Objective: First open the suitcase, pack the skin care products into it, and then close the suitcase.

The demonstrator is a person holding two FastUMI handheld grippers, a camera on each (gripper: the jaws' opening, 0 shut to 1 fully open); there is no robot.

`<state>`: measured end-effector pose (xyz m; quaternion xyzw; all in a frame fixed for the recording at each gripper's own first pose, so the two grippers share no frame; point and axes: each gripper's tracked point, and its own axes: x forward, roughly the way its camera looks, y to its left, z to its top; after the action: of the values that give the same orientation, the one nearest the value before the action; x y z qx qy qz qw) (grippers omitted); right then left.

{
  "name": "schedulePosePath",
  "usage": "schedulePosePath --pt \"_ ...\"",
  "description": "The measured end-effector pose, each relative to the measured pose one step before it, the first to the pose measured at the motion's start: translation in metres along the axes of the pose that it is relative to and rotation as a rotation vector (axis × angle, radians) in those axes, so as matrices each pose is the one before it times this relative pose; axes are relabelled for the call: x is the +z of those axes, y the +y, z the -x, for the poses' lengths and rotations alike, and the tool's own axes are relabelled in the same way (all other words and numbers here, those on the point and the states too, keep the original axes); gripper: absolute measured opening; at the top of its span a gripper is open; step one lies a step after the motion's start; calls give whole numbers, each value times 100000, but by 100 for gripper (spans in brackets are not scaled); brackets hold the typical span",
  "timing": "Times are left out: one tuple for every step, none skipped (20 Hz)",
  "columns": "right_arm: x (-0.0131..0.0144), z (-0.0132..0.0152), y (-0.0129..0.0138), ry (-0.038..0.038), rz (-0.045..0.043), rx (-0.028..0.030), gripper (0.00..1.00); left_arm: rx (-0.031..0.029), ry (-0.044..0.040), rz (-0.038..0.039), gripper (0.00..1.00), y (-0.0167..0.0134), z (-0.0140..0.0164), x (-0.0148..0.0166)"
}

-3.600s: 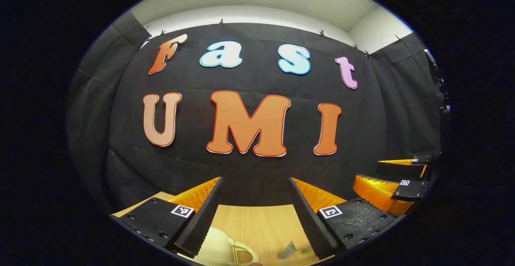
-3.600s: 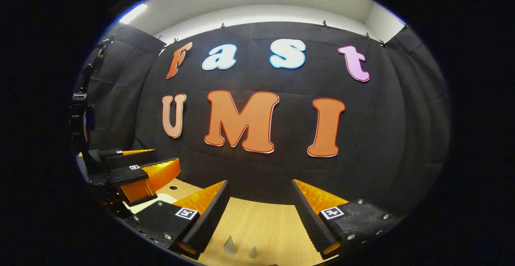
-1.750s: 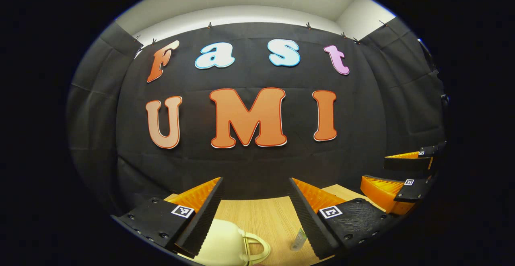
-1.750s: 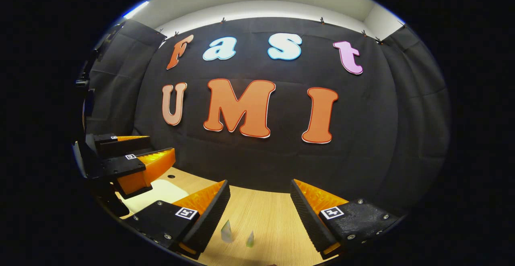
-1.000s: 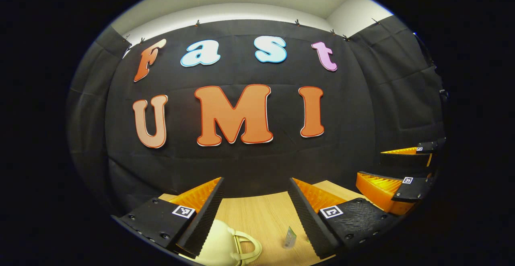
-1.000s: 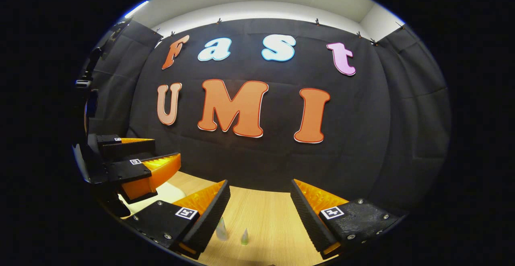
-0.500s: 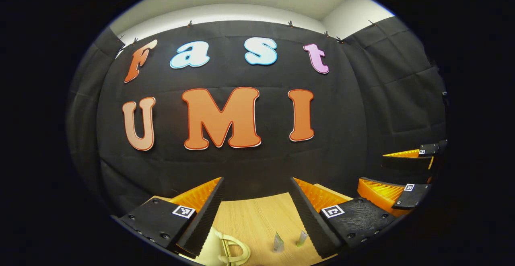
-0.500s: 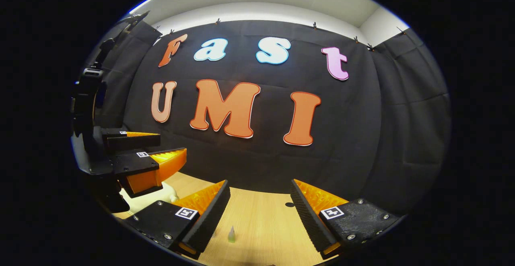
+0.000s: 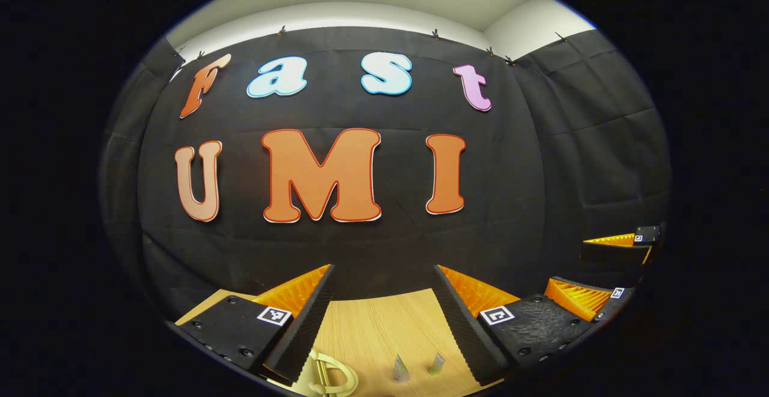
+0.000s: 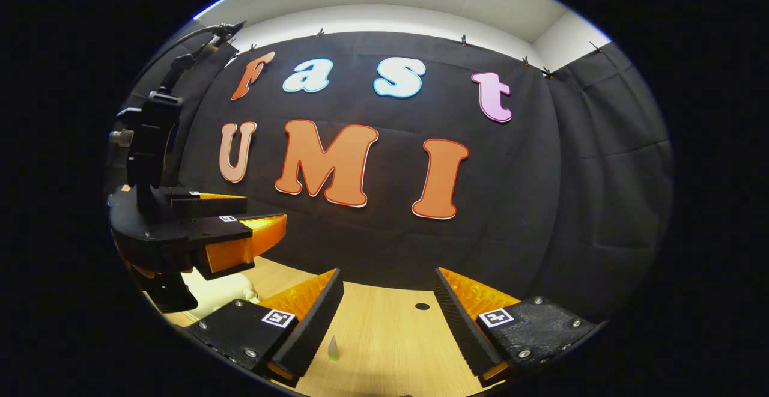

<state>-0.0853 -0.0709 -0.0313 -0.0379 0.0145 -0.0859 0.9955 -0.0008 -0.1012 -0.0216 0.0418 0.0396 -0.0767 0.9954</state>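
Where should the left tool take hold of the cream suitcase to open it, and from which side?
Probably at the looped handle of the suitcase, coming from above: it lies below the open left tool, and its open loop offers a finger a gap.

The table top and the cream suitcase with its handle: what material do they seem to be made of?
The table top looks like light wood or a wood-look laminate: fine parallel grain lines, matte finish. The suitcase looks like smooth, hard, cream plastic with a soft sheen; its handle looks moulded from the same material, though little of it is visible.
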Motion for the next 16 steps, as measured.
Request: schedulePosePath --pt "-126 134 -295 173 -43 -748 96 181 526 -13 99 -61 -129 -263" --pt "-144 101 -284 406 -641 -242 96 197 627 -279 99 -42 -65 -70" --pt "-210 132 -178 208 -771 -459 96 284 73 -275 99 -8 38 67" --pt "-156 119 -323 397 -652 -709 95 -23 63 -168 99 -98 -17 71" --pt "-94 270 -275 214 -571 -329 96 -225 192 -224 99 -275 165 -166" --pt "-114 129 -253 125 -125 -506 96 -303 -24 -430 99 -258 173 18" --pt "15 238 -191 19 166 -327 96 -22 -52 -410 99 -98 235 89" --pt "-1 146 -238 -93 412 -514 96 -229 -219 -86 99 -113 200 129" --pt "108 84 -309 -288 233 -580 96 -460 -217 -117 99 -484 316 66" --pt "132 167 -135 -466 -119 -429 99 -183 -298 -317 99 -214 165 84" --pt "50 136 -288 -348 -540 -536 95 -563 -11 -289 98 -307 218 32" --pt "42 113 -60 -167 -730 209 96 -77 -213 -398 99 -133 240 153" --pt "151 75 -4 -326 -470 -68 95 -105 -308 -205 99 -77 382 302" --pt "-7 -39 -34 -57 -309 -103 95 203 -506 -175 99 -14 328 156" --pt "-30 19 -58 19 -347 42 95 35 -340 -275 99 63 342 121" --pt "69 74 -99 -89 -330 -132 95 273 -319 -585 99 70 208 170"
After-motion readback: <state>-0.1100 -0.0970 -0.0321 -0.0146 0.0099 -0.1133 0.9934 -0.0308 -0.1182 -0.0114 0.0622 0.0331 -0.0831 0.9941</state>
